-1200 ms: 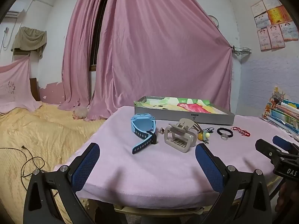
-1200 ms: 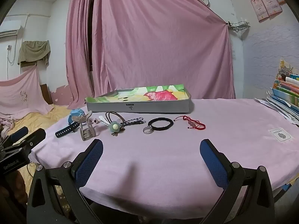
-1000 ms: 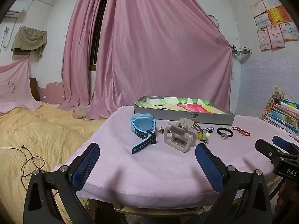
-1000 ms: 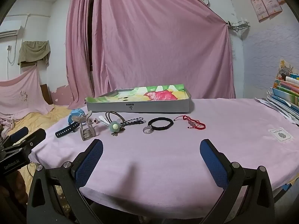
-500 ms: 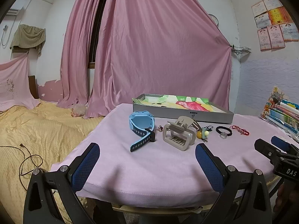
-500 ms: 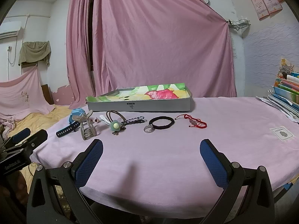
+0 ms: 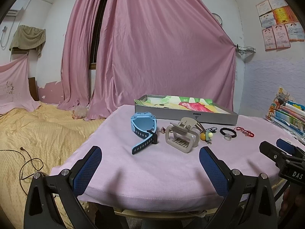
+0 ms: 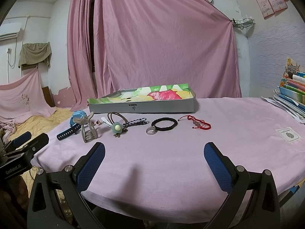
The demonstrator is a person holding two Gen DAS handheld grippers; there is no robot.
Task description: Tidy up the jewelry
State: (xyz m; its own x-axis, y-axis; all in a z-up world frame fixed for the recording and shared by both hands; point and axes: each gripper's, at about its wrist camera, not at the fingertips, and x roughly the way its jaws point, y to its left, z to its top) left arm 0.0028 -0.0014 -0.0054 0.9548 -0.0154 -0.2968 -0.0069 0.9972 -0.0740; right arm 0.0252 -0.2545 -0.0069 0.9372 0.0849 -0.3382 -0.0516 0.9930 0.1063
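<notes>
On the pink-covered table [image 8: 238,126] lies a row of items in front of a grey tray [image 8: 143,107] with a colourful lining. From left: a blue watch [image 7: 144,126], a beige claw clip [image 7: 182,138], a flower hair tie [image 8: 116,127], a silver ring [image 8: 151,130], a black hair band [image 8: 164,123] and a red cord bracelet [image 8: 198,123]. My left gripper [image 7: 150,155] hangs open at the table's near left edge, short of the watch and clip. My right gripper [image 8: 154,150] is open too, short of the ring. Nothing sits between either pair of fingers.
A stack of books [image 8: 293,95] lies at the table's right edge, and a small white packet [image 8: 287,133] rests on the cloth near it. A yellow bed [image 7: 38,129] with a dark cord is left of the table. Pink curtains hang behind.
Both views have shifted slightly, with the items sitting a touch lower and closer. Both grippers stay open and nothing on the table has moved.
</notes>
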